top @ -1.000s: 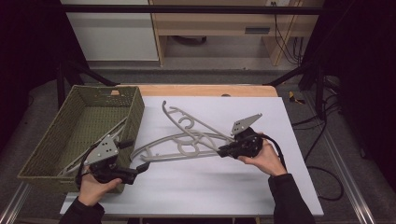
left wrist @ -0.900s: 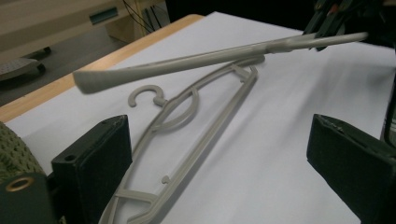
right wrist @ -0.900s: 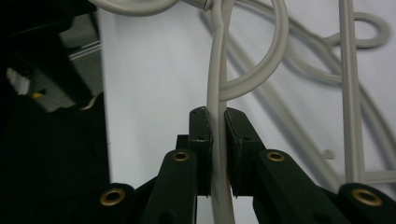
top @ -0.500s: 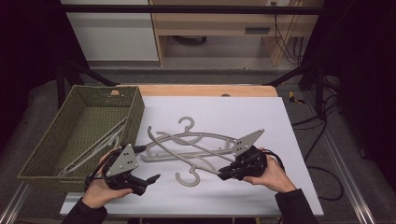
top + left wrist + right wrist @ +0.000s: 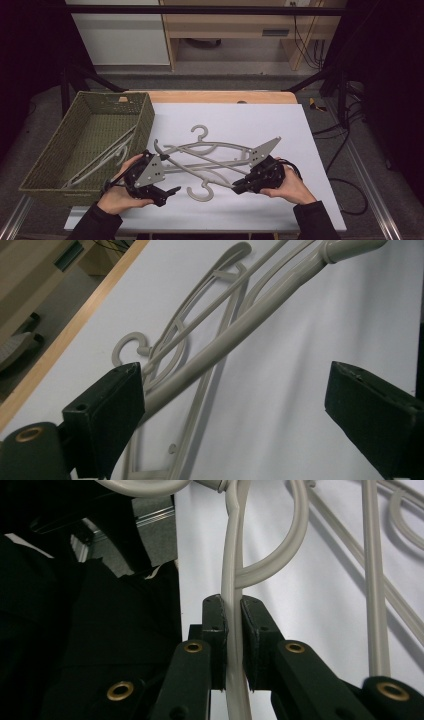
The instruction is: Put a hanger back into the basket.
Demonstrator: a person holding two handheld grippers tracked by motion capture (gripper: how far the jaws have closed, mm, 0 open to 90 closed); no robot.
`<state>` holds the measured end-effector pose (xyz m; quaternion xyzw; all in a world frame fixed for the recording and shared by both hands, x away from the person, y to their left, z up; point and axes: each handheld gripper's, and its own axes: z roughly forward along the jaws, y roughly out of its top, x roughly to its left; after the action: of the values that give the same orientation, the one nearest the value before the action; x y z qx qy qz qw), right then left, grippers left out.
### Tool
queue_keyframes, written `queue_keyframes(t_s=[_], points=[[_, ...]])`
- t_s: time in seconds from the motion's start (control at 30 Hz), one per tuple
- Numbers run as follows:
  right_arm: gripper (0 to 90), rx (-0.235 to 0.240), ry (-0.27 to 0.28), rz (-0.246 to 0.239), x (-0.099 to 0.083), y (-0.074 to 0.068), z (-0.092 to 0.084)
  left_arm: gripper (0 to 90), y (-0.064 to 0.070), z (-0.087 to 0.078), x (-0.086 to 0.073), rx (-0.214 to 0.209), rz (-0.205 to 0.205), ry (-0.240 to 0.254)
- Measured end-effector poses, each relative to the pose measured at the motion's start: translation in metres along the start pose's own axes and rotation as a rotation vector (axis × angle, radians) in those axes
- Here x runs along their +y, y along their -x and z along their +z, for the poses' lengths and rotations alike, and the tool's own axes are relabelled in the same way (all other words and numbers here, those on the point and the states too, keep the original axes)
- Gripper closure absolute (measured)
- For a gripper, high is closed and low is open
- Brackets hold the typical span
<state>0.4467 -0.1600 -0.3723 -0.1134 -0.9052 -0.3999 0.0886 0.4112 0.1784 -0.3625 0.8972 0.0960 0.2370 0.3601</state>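
Currently the right gripper clamps a beige hanger lying crossed over another on the white table; the left gripper stands open. Tangled hooks could drag both hangers.

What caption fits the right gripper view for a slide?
Right gripper shut on a beige hanger above the white table.

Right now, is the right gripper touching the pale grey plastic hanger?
Touching. The right gripper view shows the right gripper with both black pads pressed on the pale grey plastic hanger.
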Motion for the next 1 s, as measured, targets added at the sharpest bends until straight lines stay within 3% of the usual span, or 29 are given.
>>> queue_keyframes(t_s=[0.33,0.5,0.63,0.67,0.7,0.87,1.0], points=[[81.8,0.027,-0.017,-0.009,0.003,0.001,0.001,24.8,0.002,0.017,0.003,0.037,0.149,-0.075],[81.8,0.044,-0.021,-0.011,0.003,0.0,0.002,45.1,0.003,0.021,0.003,0.042,0.198,-0.07],[81.8,0.043,-0.032,-0.009,0.004,0.0,0.004,55.8,0.005,0.023,0.005,0.063,0.254,-0.067],[81.8,0.047,-0.03,-0.007,0.004,0.001,0.005,57.2,0.003,0.021,0.006,0.062,0.309,-0.107],[81.8,0.046,-0.032,-0.007,0.004,0.001,0.005,58.8,0.005,0.022,0.006,0.066,0.323,-0.112],[81.8,0.057,-0.033,-0.003,0.004,0.0,0.005,68.1,0.008,0.025,0.005,0.063,0.369,-0.118],[81.7,0.063,-0.04,0.001,0.004,0.0,0.004,70.3,0.01,0.024,0.004,0.056,0.396,-0.116]])
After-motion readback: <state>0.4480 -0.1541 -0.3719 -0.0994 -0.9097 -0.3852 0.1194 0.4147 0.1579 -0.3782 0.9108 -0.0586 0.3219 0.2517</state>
